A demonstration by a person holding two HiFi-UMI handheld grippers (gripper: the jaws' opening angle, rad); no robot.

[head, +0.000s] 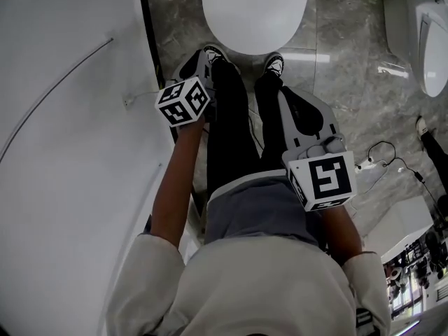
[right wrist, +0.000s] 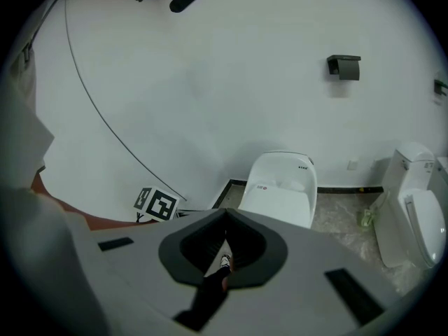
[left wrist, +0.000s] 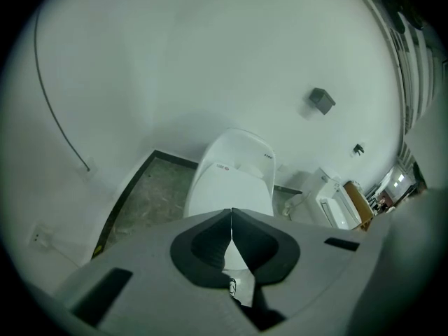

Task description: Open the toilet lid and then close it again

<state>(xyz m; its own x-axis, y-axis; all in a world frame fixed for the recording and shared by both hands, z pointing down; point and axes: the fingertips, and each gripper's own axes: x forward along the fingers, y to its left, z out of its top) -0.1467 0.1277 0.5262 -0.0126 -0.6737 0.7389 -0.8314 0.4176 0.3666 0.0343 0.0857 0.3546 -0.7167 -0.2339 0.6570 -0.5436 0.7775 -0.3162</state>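
Note:
The white toilet (head: pixel 255 12) stands ahead of my feet with its lid down flat over the bowl. It also shows in the left gripper view, toilet (left wrist: pixel 234 180), and in the right gripper view, toilet (right wrist: pixel 280 191). My left gripper (head: pixel 203 58) hangs by my left leg, short of the bowl, jaws shut with nothing between them (left wrist: pixel 232 219). My right gripper (head: pixel 285 93) is held lower by my right leg, its jaws also meeting tip to tip (right wrist: pixel 225 219) and empty. Neither gripper touches the toilet.
A curved white wall (head: pixel 70 152) runs close along the left. A second white fixture (head: pixel 434 40) stands at the right, with a black cable (head: pixel 381 156) on the marble floor. A dark paper holder (right wrist: pixel 343 66) hangs on the back wall. My shoes (head: pixel 274 63) stand at the bowl's front.

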